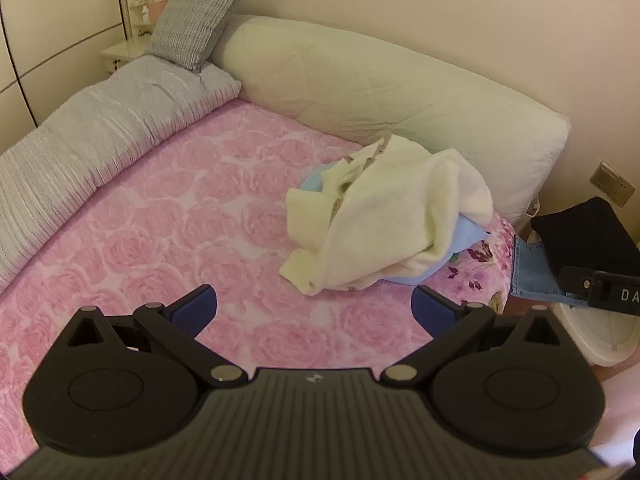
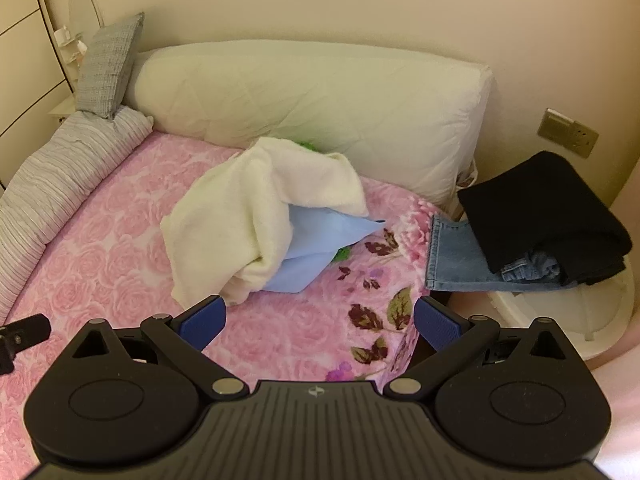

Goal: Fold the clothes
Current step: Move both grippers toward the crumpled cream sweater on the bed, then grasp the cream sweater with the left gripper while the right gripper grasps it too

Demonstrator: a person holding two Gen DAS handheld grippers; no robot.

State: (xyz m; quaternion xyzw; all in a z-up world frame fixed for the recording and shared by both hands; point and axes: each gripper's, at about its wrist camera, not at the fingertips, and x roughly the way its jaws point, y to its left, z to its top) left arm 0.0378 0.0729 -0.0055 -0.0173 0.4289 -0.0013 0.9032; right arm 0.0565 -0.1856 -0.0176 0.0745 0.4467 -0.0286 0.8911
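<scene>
A crumpled cream garment (image 1: 384, 216) (image 2: 256, 216) lies in a heap on the pink rose bedspread (image 1: 180, 220) (image 2: 100, 240), draped over a light blue garment (image 1: 468, 236) (image 2: 320, 240). A bit of green cloth (image 2: 306, 146) peeks out behind the heap. My left gripper (image 1: 314, 310) hovers open just short of the heap, nothing between its blue pads. My right gripper (image 2: 318, 320) is open too, near the heap's front edge, and part of it (image 1: 600, 288) shows at the right of the left wrist view.
A big cream cushion (image 1: 380, 92) (image 2: 312, 108) lines the wall behind the heap. A grey rolled quilt (image 1: 88, 136) and grey pillow (image 1: 196, 20) sit at left. Beside the bed, a black garment (image 2: 544, 212) and jeans (image 2: 460, 260) lie on a white basket (image 2: 592, 312).
</scene>
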